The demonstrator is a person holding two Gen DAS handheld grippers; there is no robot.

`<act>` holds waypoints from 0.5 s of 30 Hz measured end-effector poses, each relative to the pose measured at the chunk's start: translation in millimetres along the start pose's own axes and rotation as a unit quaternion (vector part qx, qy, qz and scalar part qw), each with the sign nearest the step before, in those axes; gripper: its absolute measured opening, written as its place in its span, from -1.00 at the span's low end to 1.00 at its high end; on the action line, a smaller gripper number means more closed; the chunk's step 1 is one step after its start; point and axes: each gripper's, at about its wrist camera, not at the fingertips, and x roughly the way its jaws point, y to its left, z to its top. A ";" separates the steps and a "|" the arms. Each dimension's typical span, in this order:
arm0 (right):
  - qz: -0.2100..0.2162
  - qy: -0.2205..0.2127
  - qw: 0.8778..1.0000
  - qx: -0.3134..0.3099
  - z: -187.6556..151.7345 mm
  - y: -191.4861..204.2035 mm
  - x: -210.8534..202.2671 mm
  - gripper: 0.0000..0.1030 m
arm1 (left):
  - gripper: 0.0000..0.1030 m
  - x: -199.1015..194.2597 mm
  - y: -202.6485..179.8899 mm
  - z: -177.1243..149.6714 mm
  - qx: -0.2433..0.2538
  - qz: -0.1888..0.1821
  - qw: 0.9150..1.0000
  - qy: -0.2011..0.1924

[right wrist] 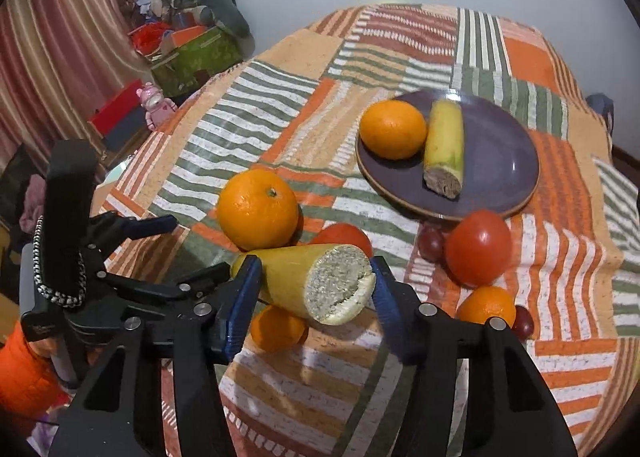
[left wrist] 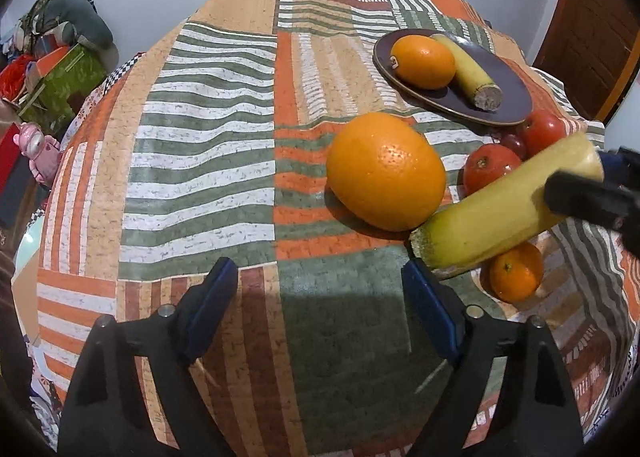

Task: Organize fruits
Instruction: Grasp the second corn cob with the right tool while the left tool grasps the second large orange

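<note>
My right gripper (right wrist: pixel 314 289) is shut on a yellow banana piece (right wrist: pixel 316 281) and holds it above the tablecloth; it also shows in the left wrist view (left wrist: pixel 504 209). My left gripper (left wrist: pixel 320 297) is open and empty, just short of a large orange (left wrist: pixel 386 171). A purple plate (right wrist: pixel 500 161) holds an orange (right wrist: pixel 392 129) and a second banana piece (right wrist: pixel 444 147). Two tomatoes (right wrist: pixel 478 247), small oranges (right wrist: pixel 486 305) and grapes (right wrist: pixel 431 243) lie on the cloth near the plate.
A patchwork striped tablecloth (left wrist: pixel 200 161) covers the round table. Boxes, cushions and a pink toy (left wrist: pixel 38 149) sit beyond the left table edge. A wooden door (left wrist: pixel 588 41) stands at the far right.
</note>
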 end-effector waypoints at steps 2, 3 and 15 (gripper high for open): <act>0.006 -0.011 1.000 -0.008 3.5 6.0 -4.5 -0.16 | 0.66 -0.3 -0.8 -1.4 0.002 0.001 1.000 -0.001; 0.008 -0.014 1.000 -0.010 5.2 8.8 -5.1 -0.19 | 0.66 -0.1 -0.9 -1.7 0.001 -0.001 1.000 -0.002; 0.026 0.013 0.999 -0.014 10.7 28.5 31.5 -0.23 | 0.66 0.3 3.1 -5.3 -0.008 -0.017 1.000 -0.005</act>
